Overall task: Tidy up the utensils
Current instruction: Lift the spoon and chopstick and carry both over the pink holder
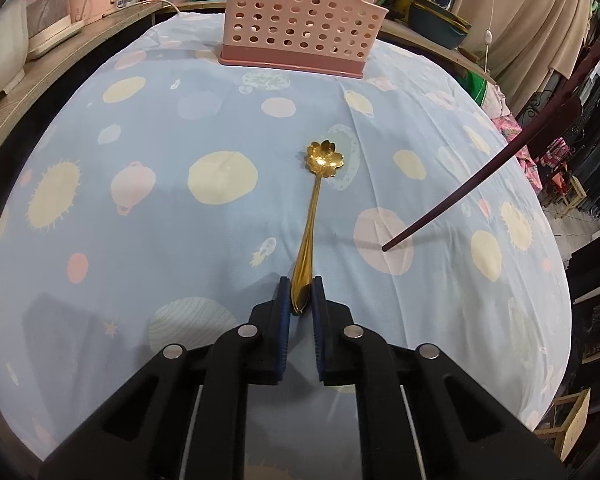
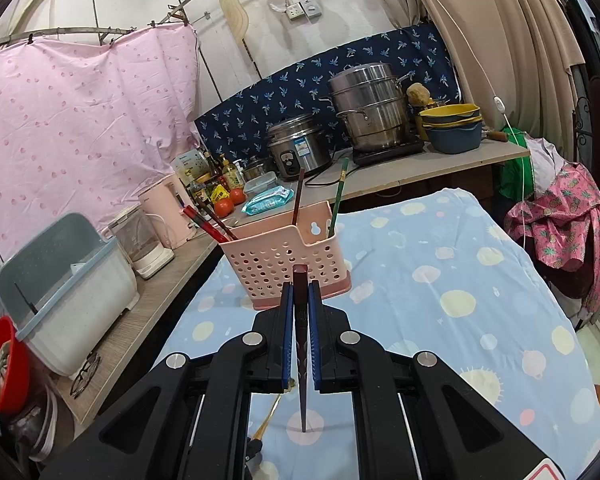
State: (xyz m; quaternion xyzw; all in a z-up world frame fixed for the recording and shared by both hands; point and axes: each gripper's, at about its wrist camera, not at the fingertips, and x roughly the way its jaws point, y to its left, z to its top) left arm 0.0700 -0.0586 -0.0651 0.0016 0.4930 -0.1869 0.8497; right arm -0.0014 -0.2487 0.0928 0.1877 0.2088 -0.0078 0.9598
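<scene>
The gold spoon [image 1: 315, 216] lies on the patterned blue cloth [image 1: 140, 208], flower bowl toward the pink basket [image 1: 300, 16]; the left gripper [image 1: 301, 294] has its jaws pinched on the handle end; a dark chopstick [image 1: 452, 200] slants in from the right, tip on the cloth. In the right wrist view, the right gripper [image 2: 301, 292] is clamped on that chopstick [image 2: 301, 320]; the basket [image 2: 284, 260] stands just beyond, holding other chopsticks [image 2: 210, 224].

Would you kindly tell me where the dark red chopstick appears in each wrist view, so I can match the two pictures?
Left wrist view: the dark red chopstick slants in from the right edge, its tip touching the blue patterned cloth right of the gold spoon.
Right wrist view: the chopstick runs down the centre, clamped in the right gripper, tip on the cloth.
Shared landmark: the pink perforated basket.
</scene>
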